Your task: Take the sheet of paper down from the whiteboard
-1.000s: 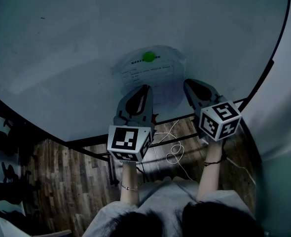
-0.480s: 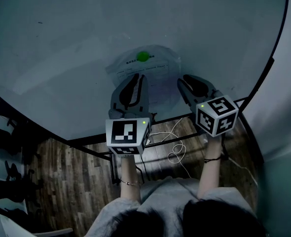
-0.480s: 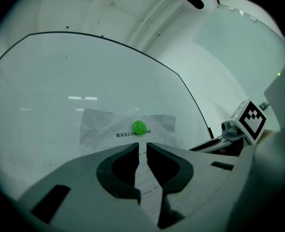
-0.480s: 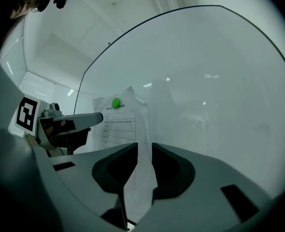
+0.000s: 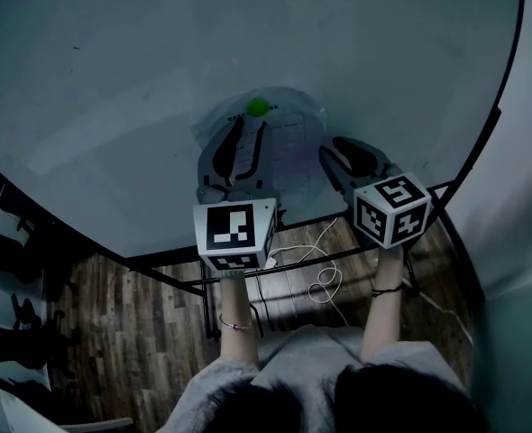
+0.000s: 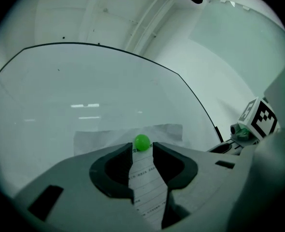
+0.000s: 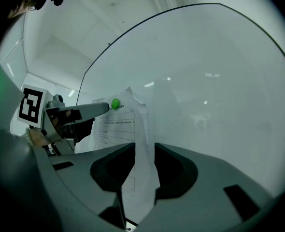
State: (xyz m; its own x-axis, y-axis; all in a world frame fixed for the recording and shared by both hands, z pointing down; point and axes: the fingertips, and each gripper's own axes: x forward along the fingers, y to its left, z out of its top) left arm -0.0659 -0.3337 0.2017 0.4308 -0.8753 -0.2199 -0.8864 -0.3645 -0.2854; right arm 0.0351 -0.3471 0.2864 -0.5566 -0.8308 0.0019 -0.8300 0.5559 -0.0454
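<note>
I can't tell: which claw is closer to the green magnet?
Left. The left claw sits just under the green magnet; the right claw straddles the edge of the paper, lower right. Both have just been opening.

Sheet of paper (image 5: 293, 142) print too small to read, middle hidden behind left gripper (image 5: 251, 126)
</note>
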